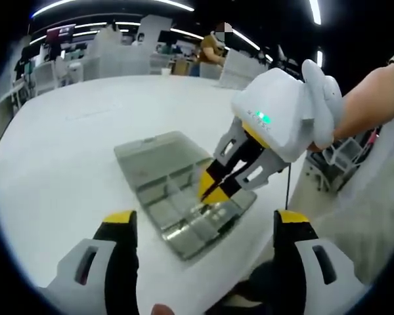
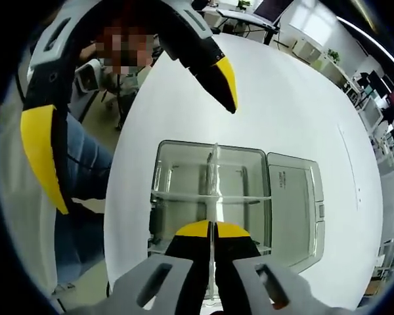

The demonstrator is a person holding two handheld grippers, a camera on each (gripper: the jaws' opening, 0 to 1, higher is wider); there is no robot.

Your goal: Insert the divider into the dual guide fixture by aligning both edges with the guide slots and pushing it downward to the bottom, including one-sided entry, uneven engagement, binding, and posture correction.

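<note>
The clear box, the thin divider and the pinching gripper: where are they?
clear box (image 2: 292,197): right gripper view, on its open lid.
divider (image 2: 213,180): right gripper view, on its thin upright edge.
right gripper (image 1: 210,190): left gripper view, between its yellow tips, over the box.

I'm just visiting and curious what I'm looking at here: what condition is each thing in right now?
Right gripper: shut on the divider.
Left gripper: open, holding nothing.
Divider: thin clear strip, upright, standing in the box.
Clear box: on the white table, lid open and lying flat beside it.
</note>
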